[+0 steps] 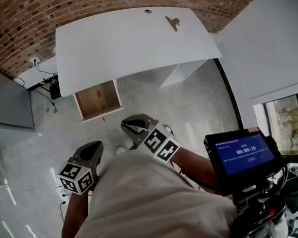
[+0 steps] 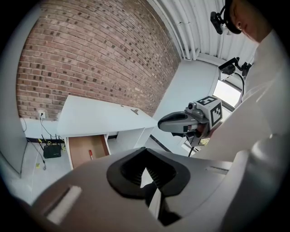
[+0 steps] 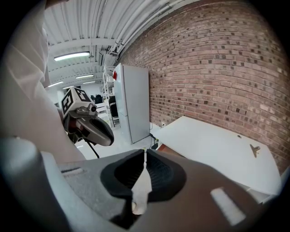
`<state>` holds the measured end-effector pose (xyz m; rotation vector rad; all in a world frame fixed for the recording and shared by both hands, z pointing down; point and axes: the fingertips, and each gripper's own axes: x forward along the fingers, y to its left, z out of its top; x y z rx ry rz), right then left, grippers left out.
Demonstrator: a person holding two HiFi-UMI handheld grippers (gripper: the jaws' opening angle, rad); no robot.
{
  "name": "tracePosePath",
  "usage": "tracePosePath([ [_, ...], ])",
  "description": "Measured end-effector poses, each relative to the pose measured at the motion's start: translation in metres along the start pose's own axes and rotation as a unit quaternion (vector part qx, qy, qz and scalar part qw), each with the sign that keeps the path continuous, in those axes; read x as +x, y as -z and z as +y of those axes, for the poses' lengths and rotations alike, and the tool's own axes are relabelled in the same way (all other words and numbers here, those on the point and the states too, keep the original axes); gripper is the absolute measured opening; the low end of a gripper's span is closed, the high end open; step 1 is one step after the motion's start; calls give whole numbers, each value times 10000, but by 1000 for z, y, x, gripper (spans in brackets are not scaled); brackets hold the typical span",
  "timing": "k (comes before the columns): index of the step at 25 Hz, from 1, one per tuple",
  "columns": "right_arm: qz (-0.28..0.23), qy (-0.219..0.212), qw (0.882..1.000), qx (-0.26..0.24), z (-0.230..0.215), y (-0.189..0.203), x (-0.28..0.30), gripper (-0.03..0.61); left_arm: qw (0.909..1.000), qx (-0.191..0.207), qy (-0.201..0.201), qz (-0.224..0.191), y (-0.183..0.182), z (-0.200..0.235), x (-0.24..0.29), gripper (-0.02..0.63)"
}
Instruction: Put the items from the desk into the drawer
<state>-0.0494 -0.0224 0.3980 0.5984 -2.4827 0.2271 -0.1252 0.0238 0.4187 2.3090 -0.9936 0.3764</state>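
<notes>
I'm holding left claw (image 1: 89,151) and right claw (image 1: 137,126) closed, empty; white flat worktop (image 1: 123,48) is standing against red-brick wall (image 1: 96,0).

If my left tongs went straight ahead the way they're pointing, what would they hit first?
Probably the white desk, just right of its open drawer; nothing seems to stand between, though depth is unclear.

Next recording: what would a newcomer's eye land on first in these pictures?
The big white desk against the red brick wall, with its drawer standing open under the left end and a small red item lying inside. A lone dark clip sits near the desk's wall-side edge. In the foreground, the left gripper and right gripper hang near the person's body, fingers together on nothing.
</notes>
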Motion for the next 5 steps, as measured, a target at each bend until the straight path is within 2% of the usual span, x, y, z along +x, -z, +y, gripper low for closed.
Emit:
tracePosePath([
  [5,125,114,9998,40,-4,12,-8,17,9999,46,146,0,1,-6,10,8],
])
